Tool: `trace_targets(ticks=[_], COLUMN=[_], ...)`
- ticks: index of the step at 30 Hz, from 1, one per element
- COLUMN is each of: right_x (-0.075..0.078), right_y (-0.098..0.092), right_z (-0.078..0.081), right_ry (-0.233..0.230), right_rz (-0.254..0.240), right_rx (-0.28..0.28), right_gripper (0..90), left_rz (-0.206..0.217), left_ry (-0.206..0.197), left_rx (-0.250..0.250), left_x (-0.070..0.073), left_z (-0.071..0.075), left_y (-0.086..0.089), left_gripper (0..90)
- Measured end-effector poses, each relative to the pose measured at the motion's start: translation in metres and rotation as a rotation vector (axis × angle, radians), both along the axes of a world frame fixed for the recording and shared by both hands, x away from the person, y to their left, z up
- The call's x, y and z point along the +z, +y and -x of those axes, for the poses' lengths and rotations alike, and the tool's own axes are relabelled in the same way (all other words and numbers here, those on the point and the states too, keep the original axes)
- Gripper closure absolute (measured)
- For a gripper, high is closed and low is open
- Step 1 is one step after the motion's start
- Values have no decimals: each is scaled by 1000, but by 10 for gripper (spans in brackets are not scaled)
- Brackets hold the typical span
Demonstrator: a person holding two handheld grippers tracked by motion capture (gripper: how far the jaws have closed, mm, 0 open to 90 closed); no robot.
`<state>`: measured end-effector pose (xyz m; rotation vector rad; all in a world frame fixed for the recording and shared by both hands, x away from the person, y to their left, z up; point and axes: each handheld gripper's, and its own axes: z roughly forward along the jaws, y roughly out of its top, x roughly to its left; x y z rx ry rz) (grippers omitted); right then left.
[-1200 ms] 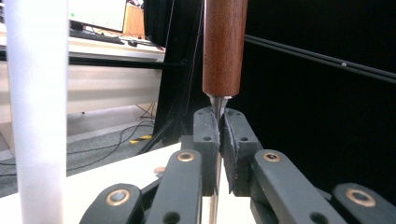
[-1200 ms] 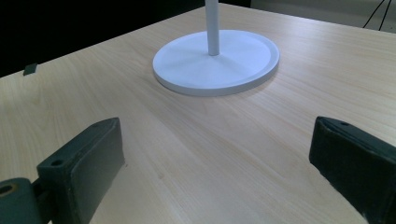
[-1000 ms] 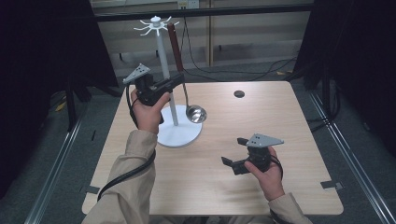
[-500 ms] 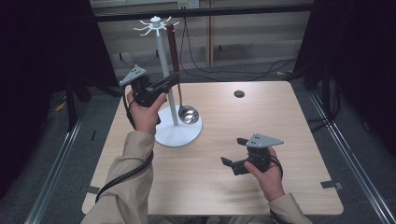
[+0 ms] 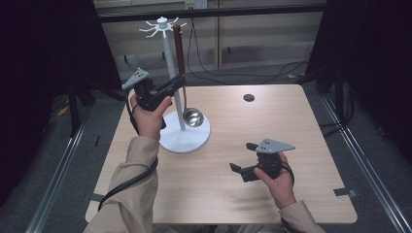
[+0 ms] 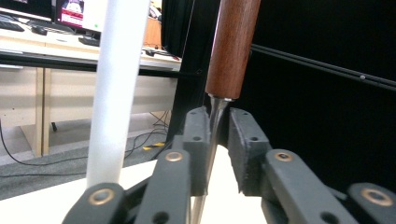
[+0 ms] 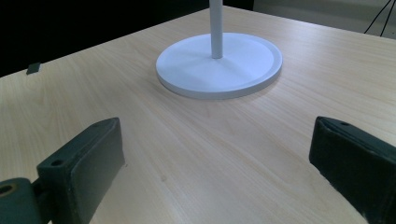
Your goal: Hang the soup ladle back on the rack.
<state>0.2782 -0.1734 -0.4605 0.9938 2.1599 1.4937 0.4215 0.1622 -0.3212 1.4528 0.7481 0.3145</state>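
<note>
A white stand [image 5: 171, 73] with hooks at its top rises from a round base [image 5: 187, 138] on the wooden table [image 5: 301, 131]. A ladle [image 5: 193, 116] with a brown wooden handle hangs from one hook, its steel bowl just above the base. My left gripper [image 5: 182, 82] is raised beside the pole and shut on the ladle's thin metal shaft. In the left gripper view the shaft runs between the pads just below the wooden handle [image 6: 233, 46], with the pole [image 6: 116, 93] to the left. My right gripper [image 5: 241, 156] rests open low over the table, facing the base [image 7: 219, 70].
A small dark round disc [image 5: 248, 97] lies on the table's far side. Cables trail on the floor behind the table. Dark curtains close in both sides. Bare tabletop stretches right of the stand.
The left gripper has shifted slightly left and up with the ladle, and the bowl has swung closer to the pole. The right gripper has stayed still.
</note>
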Motion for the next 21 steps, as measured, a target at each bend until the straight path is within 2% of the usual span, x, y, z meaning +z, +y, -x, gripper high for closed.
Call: trace_targets(ticks=[2, 3, 4, 10, 13, 15, 17, 18, 21], right_x=[0, 0, 0, 0, -1, -2, -2, -2, 1], right_y=[0, 0, 0, 2, 1, 0, -2, -3, -4], right_z=[0, 0, 0, -1, 1, 2, 3, 3, 5], right_ry=[2, 1, 4, -4, 2, 6, 3, -2, -7], right_rz=[-1, -1, 0, 3, 13, 18, 22, 25, 22], right_rx=[-4, -3, -4, 4, 7, 2, -2, -2, -10], right_gripper=[27, 27, 27, 27, 27, 27, 27, 27, 27], left_rz=[23, 4, 15, 6, -41, -53, -68, -92, -111], left_ry=[-2, -7, 3, -6, -39, -46, -50, -58, -66], left_rx=[0, -11, -13, -8, 12, 24, 37, 47, 63], left_x=[1, 2, 3, 5, 6, 5, 5, 5, 3], left_z=[0, 0, 1, 8, 15, 18, 23, 25, 31], left_y=[-1, 1, 0, 0, 1, 2, 4, 6, 8], left_gripper=[720, 719, 703, 531, 458, 380, 337, 316, 261])
